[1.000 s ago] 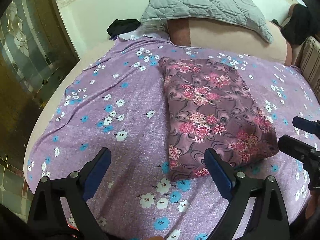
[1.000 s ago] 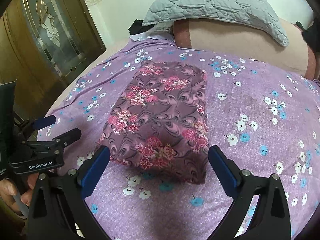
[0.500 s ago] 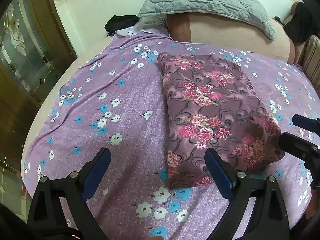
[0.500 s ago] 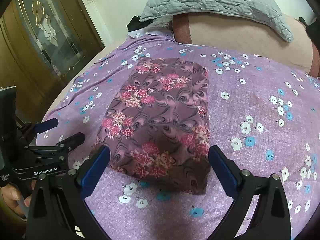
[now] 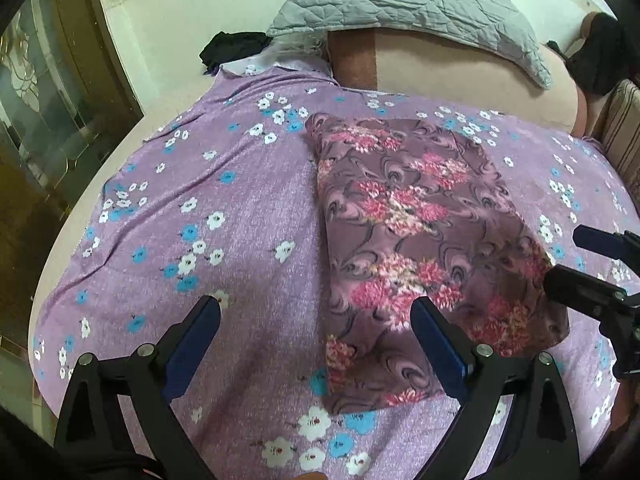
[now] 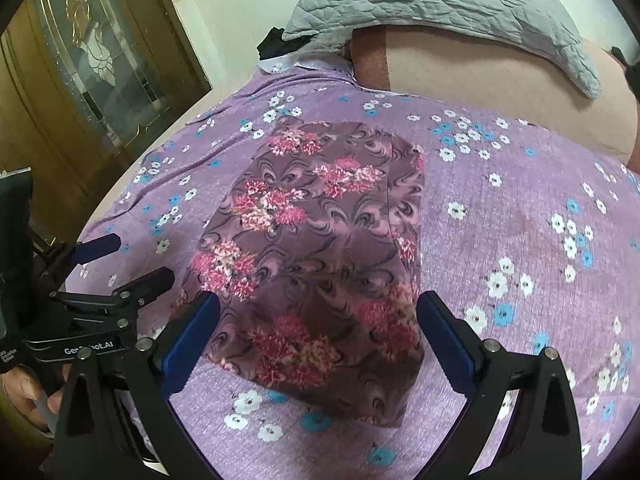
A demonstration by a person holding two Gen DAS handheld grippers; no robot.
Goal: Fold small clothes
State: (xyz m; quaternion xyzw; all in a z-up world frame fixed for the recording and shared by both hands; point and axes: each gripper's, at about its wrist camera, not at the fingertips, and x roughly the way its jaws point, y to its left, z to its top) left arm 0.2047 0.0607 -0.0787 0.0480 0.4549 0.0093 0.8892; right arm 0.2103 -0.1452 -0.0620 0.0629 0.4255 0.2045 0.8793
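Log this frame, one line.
step: pre-grasp | left gripper: open, empty | right gripper: open, empty | garment: folded flat on bedsheet

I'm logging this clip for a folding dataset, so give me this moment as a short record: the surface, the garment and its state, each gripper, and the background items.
surface: bed under a purple floral sheet
garment: maroon floral cloth, lying flat as a folded oblong on the sheet
left gripper: open, holding nothing, right finger over the cloth's near left edge
right gripper: open, holding nothing, fingers astride the cloth's near end
background: grey quilted pillow on the headboard; dark clothing at the bed's far left corner
fold status: looks folded; neither gripper grips it
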